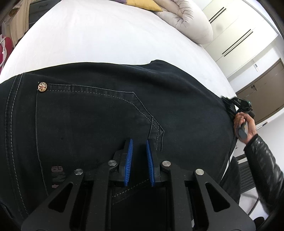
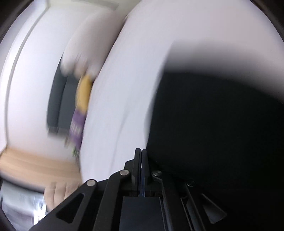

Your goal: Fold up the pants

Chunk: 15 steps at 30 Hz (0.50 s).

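Black jeans (image 1: 99,113) lie spread on a white bed (image 1: 99,39), back pocket and a brass rivet (image 1: 42,87) facing up. My left gripper (image 1: 139,142) hovers over the jeans near the pocket seam, its blue pads a small gap apart and nothing between them. My right gripper (image 1: 229,103) shows in the left wrist view at the jeans' right edge, held by a hand. In the blurred right wrist view its fingers (image 2: 141,152) are pressed together, with the black jeans (image 2: 213,133) filling the right side; whether cloth is pinched cannot be told.
A rolled white duvet (image 1: 186,19) and a yellow pillow (image 1: 143,4) lie at the far end of the bed. White wardrobe doors (image 1: 236,35) and a brown door (image 1: 262,90) stand to the right. Wooden floor (image 2: 35,165) shows left of the bed.
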### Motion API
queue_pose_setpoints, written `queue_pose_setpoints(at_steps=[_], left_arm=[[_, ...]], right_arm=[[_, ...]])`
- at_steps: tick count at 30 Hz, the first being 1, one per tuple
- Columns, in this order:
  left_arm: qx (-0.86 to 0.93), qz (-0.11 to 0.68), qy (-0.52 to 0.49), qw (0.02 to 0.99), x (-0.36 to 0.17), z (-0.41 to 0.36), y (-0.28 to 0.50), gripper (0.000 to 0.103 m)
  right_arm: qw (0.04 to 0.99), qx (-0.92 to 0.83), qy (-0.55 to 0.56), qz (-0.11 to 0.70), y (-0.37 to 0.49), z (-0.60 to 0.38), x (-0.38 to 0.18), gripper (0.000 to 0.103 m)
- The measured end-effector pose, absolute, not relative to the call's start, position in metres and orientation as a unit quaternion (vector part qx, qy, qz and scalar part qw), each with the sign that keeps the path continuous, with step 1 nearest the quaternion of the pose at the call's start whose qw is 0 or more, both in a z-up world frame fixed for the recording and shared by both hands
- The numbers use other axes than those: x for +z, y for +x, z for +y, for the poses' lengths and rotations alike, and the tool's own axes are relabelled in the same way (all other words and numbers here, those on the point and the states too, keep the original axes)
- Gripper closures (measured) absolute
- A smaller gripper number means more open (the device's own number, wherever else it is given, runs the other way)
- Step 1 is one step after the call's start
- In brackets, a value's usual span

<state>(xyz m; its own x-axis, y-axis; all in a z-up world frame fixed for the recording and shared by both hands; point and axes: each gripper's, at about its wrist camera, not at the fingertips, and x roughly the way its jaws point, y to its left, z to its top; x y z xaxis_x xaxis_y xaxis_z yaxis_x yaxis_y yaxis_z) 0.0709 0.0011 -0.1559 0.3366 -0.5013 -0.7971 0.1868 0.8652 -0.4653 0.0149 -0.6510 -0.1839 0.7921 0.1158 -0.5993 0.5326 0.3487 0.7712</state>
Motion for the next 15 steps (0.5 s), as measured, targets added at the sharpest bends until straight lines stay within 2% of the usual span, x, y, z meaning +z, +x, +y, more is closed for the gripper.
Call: queue_pose_setpoints(at_steps=[2, 4, 5, 7, 10, 14, 15], left_arm=[[-0.213, 0.535, -0.146, 0.805, -0.154, 0.002, 0.072, 0.087], [-0.208, 0.534, -0.143, 0.807, -0.15, 0.004, 0.069, 0.087], [-0.205, 0.533, -0.139, 0.809, -0.147, 0.003, 0.067, 0.087], [-0.194, 0.53, -0.115, 0.817, -0.133, -0.008, 0.066, 0.087], [-0.239, 0.502, -0.117, 0.823, -0.107, -0.033, 0.071, 0.087], [-0.311, 0.495, -0.109, 0.804, -0.099, -0.095, 0.102, 0.087], [-0.317, 0.502, -0.099, 0.798, -0.107, -0.108, 0.111, 0.087]], right_arm=[[0.759, -0.182, 0.568, 0.26, -0.004, -0.684, -0.174, 0.103], [0.762, -0.253, 0.54, 0.252, -0.028, -0.697, -0.147, 0.092], [0.768, -0.26, 0.533, 0.243, -0.038, -0.694, -0.137, 0.092], [0.782, -0.179, 0.55, 0.233, -0.049, -0.669, -0.121, 0.092], [0.803, -0.051, 0.52, 0.286, -0.037, -0.581, -0.111, 0.089], [0.76, 0.103, 0.517, 0.379, -0.002, -0.451, -0.15, 0.083], [0.741, 0.128, 0.514, 0.412, 0.007, -0.42, -0.168, 0.077]])
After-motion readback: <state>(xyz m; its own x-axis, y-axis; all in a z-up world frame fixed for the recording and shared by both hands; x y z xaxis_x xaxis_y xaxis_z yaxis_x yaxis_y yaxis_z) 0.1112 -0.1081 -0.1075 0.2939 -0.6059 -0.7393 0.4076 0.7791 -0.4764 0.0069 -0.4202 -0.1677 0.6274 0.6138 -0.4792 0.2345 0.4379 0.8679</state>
